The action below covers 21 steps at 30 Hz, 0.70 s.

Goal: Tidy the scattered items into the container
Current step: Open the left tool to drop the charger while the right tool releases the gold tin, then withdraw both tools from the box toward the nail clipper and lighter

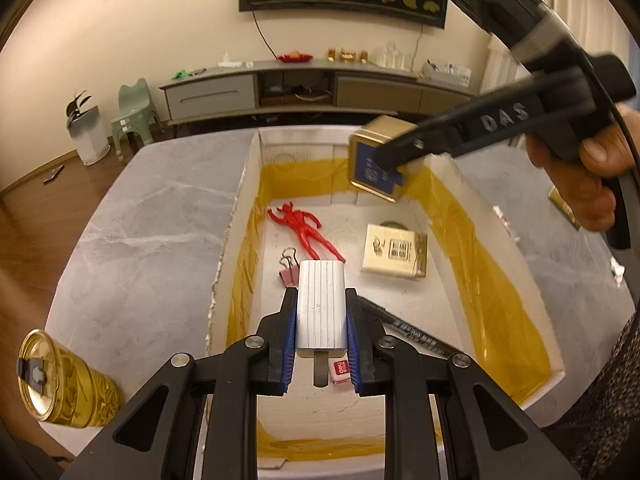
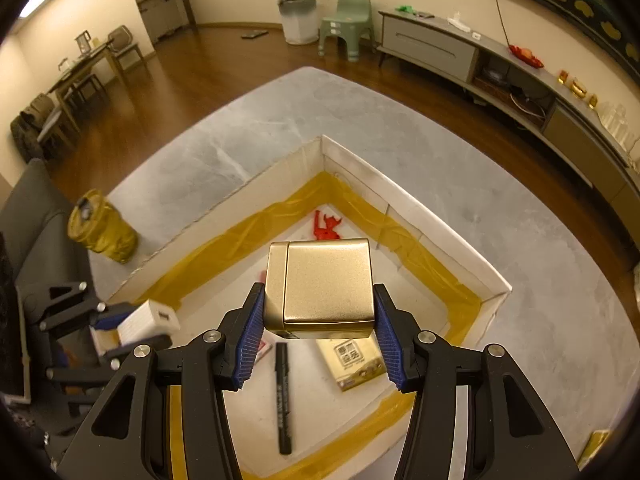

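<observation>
Container (image 1: 496,240): open white foam box with yellow-taped inner walls, resting on the grey table (image 1: 140,208). Directly below both grippers.

Already on the box floor: black marker (image 2: 283,396), cream packet (image 1: 394,250), red figure (image 1: 304,230), pink binder clip (image 1: 289,272), small red-and-white eraser (image 1: 340,372).

Outside, on the table to the left of the box wall: gold can (image 1: 60,384), lying on its side, nearer the left gripper.

Right gripper (image 2: 320,322): clamped on a gold tin (image 2: 324,288), held above the box interior toward its far right corner. Release path judged straight down; floor beneath partly taken by the cream packet.

Left gripper (image 1: 321,320): clamped on a white ribbed charger (image 1: 322,304), long axis along the fingers, plug end toward the camera. Held over the near half of the box, above the eraser and beside the marker.
</observation>
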### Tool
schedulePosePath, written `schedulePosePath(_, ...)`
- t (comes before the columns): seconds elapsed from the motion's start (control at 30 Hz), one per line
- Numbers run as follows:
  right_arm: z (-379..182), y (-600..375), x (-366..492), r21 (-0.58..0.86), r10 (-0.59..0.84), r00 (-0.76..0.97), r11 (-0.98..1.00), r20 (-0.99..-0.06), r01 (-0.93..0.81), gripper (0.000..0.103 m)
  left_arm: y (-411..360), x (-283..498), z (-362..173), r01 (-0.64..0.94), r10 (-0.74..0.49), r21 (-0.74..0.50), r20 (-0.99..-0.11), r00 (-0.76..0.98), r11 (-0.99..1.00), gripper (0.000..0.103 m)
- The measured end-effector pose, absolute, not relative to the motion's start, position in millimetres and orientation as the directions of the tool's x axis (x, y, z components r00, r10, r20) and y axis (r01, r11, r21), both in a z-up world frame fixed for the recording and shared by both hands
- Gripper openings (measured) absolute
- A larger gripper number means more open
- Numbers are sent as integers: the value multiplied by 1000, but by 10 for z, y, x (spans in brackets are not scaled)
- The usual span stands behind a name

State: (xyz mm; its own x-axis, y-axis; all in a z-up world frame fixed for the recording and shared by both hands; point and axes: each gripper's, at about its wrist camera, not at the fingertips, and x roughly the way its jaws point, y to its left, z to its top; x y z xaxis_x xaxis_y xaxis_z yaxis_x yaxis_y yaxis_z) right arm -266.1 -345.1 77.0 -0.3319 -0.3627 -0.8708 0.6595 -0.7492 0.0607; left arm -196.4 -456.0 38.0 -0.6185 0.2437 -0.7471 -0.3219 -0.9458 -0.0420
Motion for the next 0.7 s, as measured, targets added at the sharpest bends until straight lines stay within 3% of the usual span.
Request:
schedulePosePath(0.17,643,-3547,-2813,36,-328,-338,-762,-882,647,55,-4533,-2071,305,-337,237,-30,-770,-592,-941,23)
schedulePosePath(0.3,503,-3551,-2948,41,-314,-329,-776,-891,629,56,-4546,-2109,242,-319,221,-29,-778,-587,-947,35)
schedulePosePath(0.7,563,-3251,-2761,87,-349,-326,-789,-879,608,56,-4773,-1938,434,-242,212,-71,-749,-627,-968,35)
